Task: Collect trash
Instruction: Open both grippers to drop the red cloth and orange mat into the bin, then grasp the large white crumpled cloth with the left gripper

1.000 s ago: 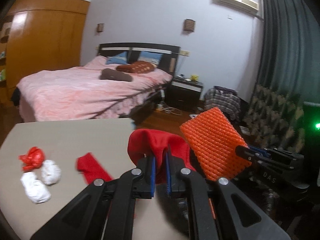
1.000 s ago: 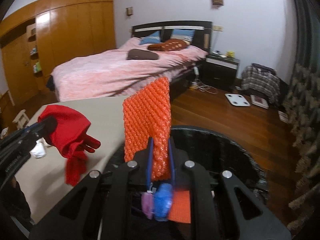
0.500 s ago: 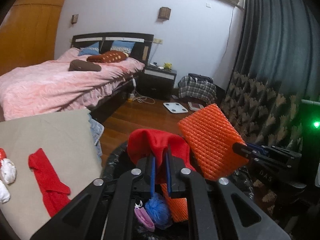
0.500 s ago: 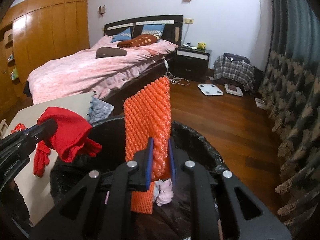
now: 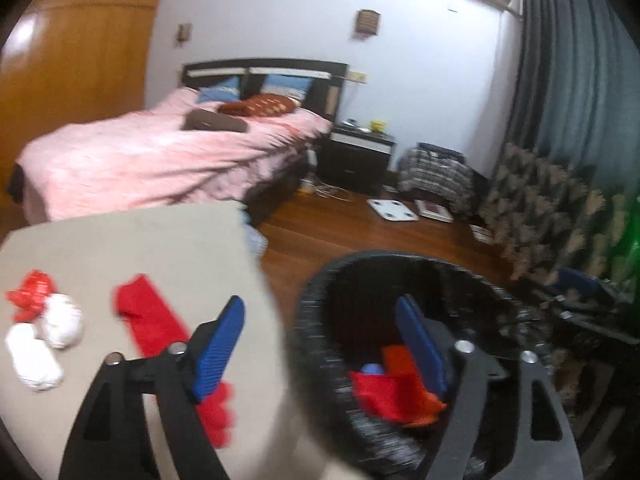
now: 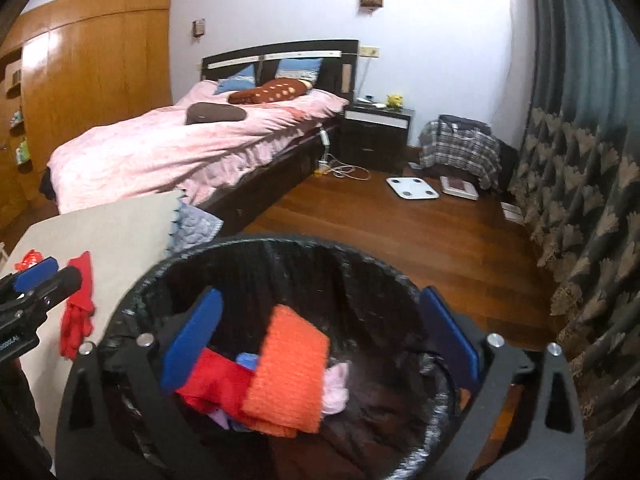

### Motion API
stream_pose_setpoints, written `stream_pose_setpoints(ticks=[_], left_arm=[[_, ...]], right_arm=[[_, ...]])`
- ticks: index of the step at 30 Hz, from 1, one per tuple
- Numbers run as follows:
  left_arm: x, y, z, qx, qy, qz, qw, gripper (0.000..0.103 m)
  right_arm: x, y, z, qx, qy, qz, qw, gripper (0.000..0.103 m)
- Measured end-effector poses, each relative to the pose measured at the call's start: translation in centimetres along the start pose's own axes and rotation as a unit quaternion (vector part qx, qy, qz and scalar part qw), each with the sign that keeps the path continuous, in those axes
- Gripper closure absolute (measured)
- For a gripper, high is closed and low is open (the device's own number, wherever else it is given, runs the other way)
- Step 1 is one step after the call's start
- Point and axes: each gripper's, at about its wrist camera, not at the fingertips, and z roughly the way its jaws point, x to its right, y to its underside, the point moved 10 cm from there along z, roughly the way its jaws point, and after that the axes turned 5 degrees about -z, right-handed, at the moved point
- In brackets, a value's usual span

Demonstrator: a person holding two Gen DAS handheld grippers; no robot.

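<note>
A black lined trash bin (image 6: 280, 242) stands below both grippers, beside the beige table (image 5: 140, 248). Inside it lie an orange foam net (image 6: 288, 376), a red cloth (image 6: 212, 380) and some pink and blue scraps. My right gripper (image 6: 320, 336) hangs over the bin, its jaws opening with nothing between them. My left gripper (image 5: 320, 340) straddles the bin rim (image 5: 308, 320) and the table edge, jaws also opening and empty. On the table remain a red glove (image 5: 152, 320), two white paper wads (image 5: 60, 324) and a red crumpled wrapper (image 5: 30, 292).
A pink bed (image 6: 180, 148) stands behind the table, with a dark nightstand (image 6: 376, 132) beside it. A white scale (image 6: 412, 188) and a plaid bag (image 6: 460, 144) sit on the wooden floor. Patterned curtains (image 6: 580, 200) hang along the right.
Both grippers went from shut to open. The red cloth left the left gripper and the orange foam net left the right; both now lie in the bin. The left view swung back toward the table.
</note>
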Motion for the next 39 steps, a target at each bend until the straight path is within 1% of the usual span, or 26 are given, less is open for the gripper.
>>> stream_pose_setpoints(ticks=[3, 5, 8, 10, 12, 13, 15, 22, 26, 31, 36, 39], left_arm=[[-3.3, -0.1, -1.5, 0.010, -0.035, -0.003, 0.9993, 0.017], [-5.6, 0.0, -2.7, 0.016, -0.061, -0.005, 0.9980, 0.016], [-9.0, 0.0, -4.2, 0.021, -0.095, -0.015, 0.9952, 0.016], [-11.3, 0.1, -5.4, 0.026, -0.120, -0.022, 0.9922, 0.016], [-13.0, 0.2, -6.2, 0.029, -0.137, -0.027, 0.9898, 0.016], [-14.4, 0.3, -6.9, 0.030, -0.152, -0.032, 0.9874, 0.016], [-16.4, 0.5, -7.6, 0.032, -0.169, -0.041, 0.9842, 0.016], [-22.7, 1.3, -9.0, 0.029, -0.230, -0.065, 0.9707, 0.016], [-25.3, 2.0, -8.3, 0.013, -0.247, -0.081, 0.9657, 0.016], [-27.3, 3.2, -7.0, -0.010, -0.249, -0.100, 0.9632, 0.016], [-28.1, 4.0, -5.4, -0.024, -0.250, -0.101, 0.9627, 0.016], [-28.4, 4.3, -4.5, -0.041, -0.247, -0.107, 0.9624, 0.016]], right_arm=[[-2.1, -0.7, -0.1, 0.003, -0.019, -0.009, 1.000, 0.006], [-3.6, -1.2, -0.2, 0.006, -0.031, -0.016, 0.999, 0.005], [-7.1, -2.0, -0.2, 0.010, -0.063, -0.024, 0.998, 0.005], [-9.5, -2.4, -0.1, 0.012, -0.081, -0.037, 0.996, 0.005], [-11.4, -2.7, -0.1, 0.015, -0.097, -0.047, 0.994, 0.005], [-12.7, -2.9, -0.1, 0.016, -0.107, -0.052, 0.993, 0.005], [-15.2, -3.3, 0.0, 0.017, -0.129, -0.060, 0.990, 0.005], [-22.2, -4.9, 0.2, 0.030, -0.186, -0.084, 0.979, 0.005], [-25.1, -5.7, 0.7, 0.036, -0.203, -0.096, 0.974, 0.005], [-27.7, -5.8, 2.3, 0.031, -0.212, -0.103, 0.971, 0.005], [-29.0, -4.9, 3.7, 0.017, -0.214, -0.104, 0.971, 0.005], [-29.3, -4.3, 4.4, 0.009, -0.213, -0.107, 0.971, 0.005]])
